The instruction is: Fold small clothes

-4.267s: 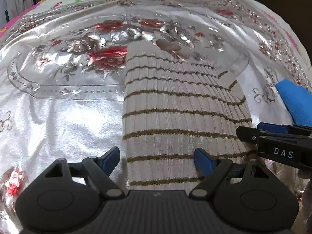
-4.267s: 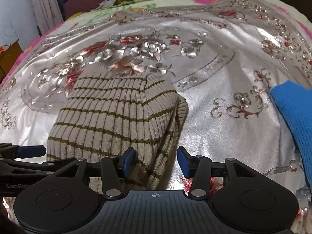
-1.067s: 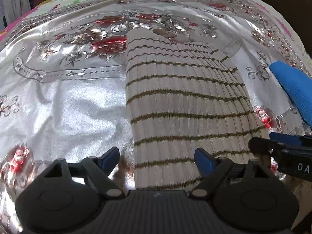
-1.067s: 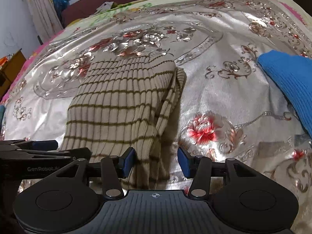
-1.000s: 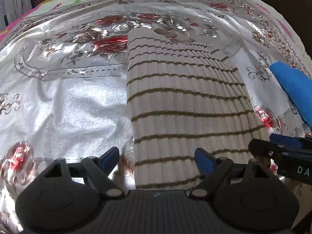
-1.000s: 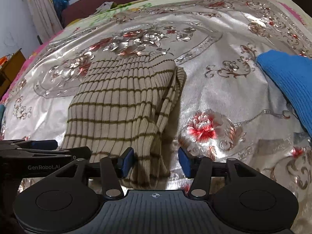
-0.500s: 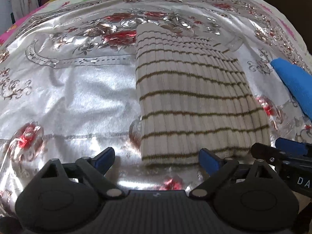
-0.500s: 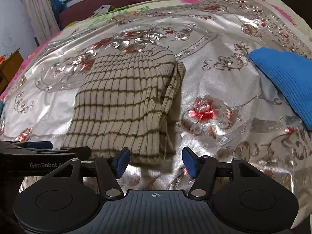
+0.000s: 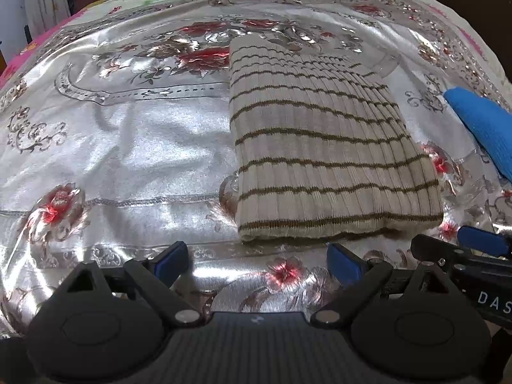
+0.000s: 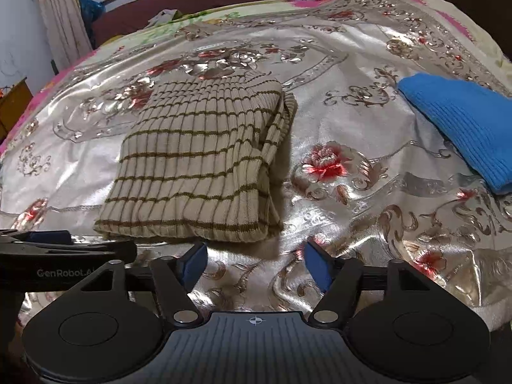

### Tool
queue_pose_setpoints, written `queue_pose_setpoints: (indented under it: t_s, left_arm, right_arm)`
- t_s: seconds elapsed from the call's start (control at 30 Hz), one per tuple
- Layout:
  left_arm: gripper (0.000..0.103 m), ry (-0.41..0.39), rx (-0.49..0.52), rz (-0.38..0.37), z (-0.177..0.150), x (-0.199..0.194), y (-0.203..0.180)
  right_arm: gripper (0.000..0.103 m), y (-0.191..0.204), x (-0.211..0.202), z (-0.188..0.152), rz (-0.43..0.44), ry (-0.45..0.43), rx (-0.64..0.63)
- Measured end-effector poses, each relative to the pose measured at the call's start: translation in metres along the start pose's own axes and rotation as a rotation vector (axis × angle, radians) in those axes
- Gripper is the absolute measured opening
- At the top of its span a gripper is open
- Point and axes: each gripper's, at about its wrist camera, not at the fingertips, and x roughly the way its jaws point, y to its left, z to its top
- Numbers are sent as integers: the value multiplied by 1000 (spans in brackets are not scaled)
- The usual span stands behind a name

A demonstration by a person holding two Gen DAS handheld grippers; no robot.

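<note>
Since the striped top point(image 9: 323, 147) is seen lying folded flat on the bed point(image 9: 134, 147), apart from both tools, that piece is judged done. Left tool point(image 9: 257, 260) and right tool point(image 10: 254, 260), jaws just opened wide, hold nothing. A blue garment point(image 10: 460, 121) is judged left.

Both wrist views look steeply down, close over bedspread point(image 9: 128, 147); share striped sweater point(image 9: 320, 147) point(image 10: 198, 160).

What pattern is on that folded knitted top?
The folded top is cream ribbed knit with thin olive-brown stripes, clearest from the right wrist view.
</note>
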Motion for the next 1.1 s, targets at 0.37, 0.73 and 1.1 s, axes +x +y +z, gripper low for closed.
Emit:
queue_pose_setpoints:
  t_s: [0.37,0.73,1.1]
  left_arm:
    - [98,-18,-19,-6,-4,-9,-1]
    - [98,-23,-22,11,-4,-10,0]
    - [98,-10,-42,9,-5,-7,2]
  right_arm:
    - [76,1,-11,-3,38,-78,12]
    - [78,3,-8,-4,30,-64,2]
    - [79,4,-5,-6,32,-44,-4]
